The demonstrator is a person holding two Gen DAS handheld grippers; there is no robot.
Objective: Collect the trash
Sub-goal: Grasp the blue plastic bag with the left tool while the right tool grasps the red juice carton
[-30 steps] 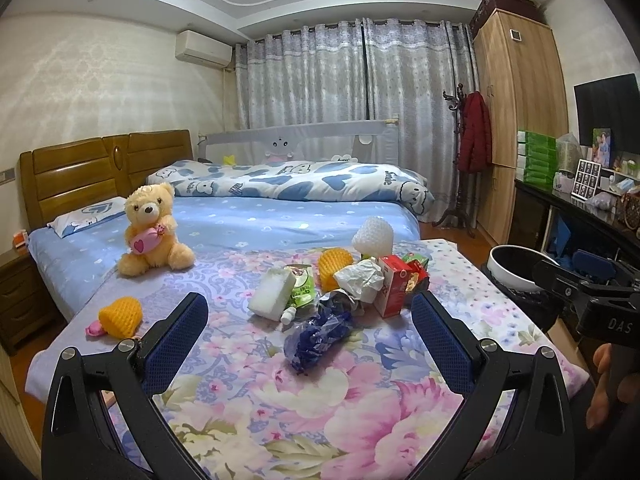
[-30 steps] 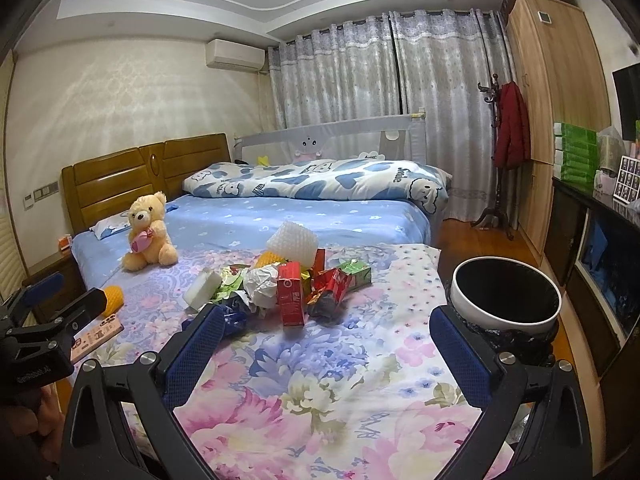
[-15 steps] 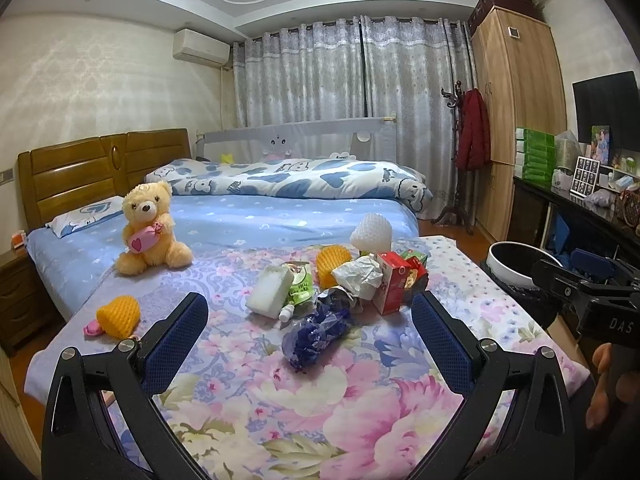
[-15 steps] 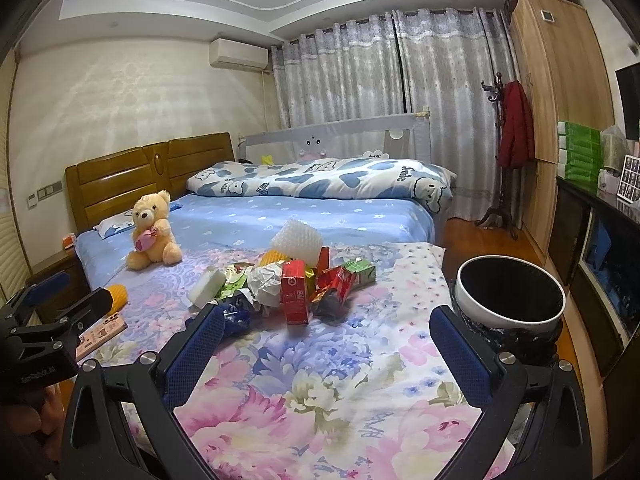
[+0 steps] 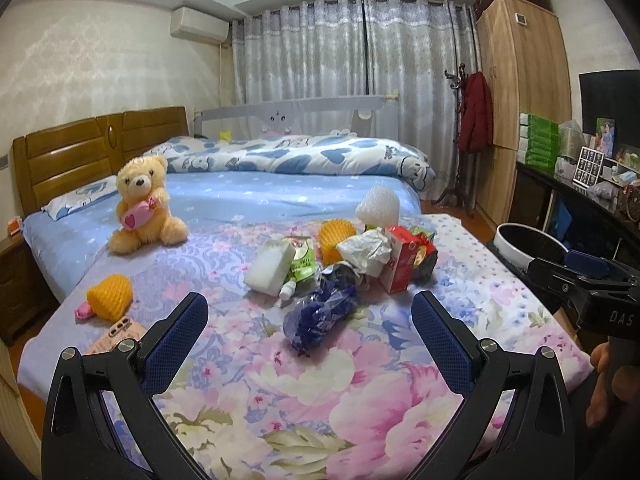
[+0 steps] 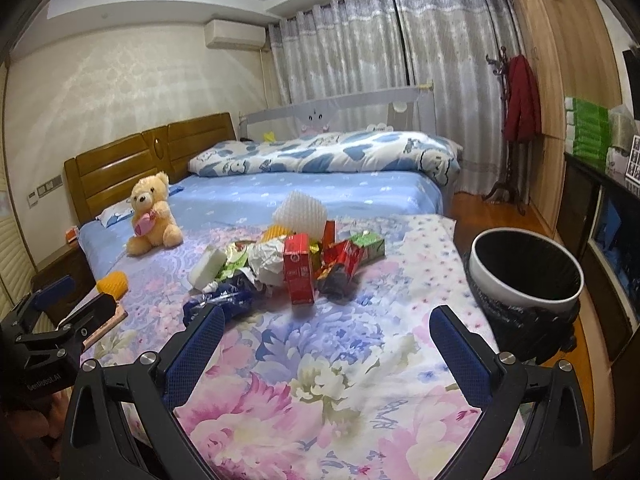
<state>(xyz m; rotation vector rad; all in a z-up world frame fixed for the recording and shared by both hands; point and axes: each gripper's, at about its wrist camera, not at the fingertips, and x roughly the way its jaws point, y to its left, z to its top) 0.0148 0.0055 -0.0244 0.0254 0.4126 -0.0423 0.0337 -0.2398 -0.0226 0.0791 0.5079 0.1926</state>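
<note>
A pile of trash lies mid-bed on the floral sheet: a blue plastic bag (image 5: 320,316), a red carton (image 5: 400,264), crumpled white paper (image 5: 364,250), a white foam block (image 5: 270,266), a green pouch (image 5: 302,266) and foam fruit nets. In the right wrist view the red carton (image 6: 298,274) stands upright beside red and green wrappers (image 6: 352,254). A white bin with a black liner (image 6: 524,270) stands right of the bed. My left gripper (image 5: 310,332) is open and empty, short of the blue bag. My right gripper (image 6: 326,338) is open and empty, short of the pile.
A teddy bear (image 5: 142,204) sits on the blue sheet at left. An orange foam net (image 5: 110,296) and a phone (image 5: 114,336) lie near the left edge. A rolled duvet (image 5: 300,156) lies behind. A dark cabinet (image 5: 580,200) lines the right wall.
Both grippers have moved a little closer to the trash pile; the pile looks slightly larger in both views. Nothing was picked up.
</note>
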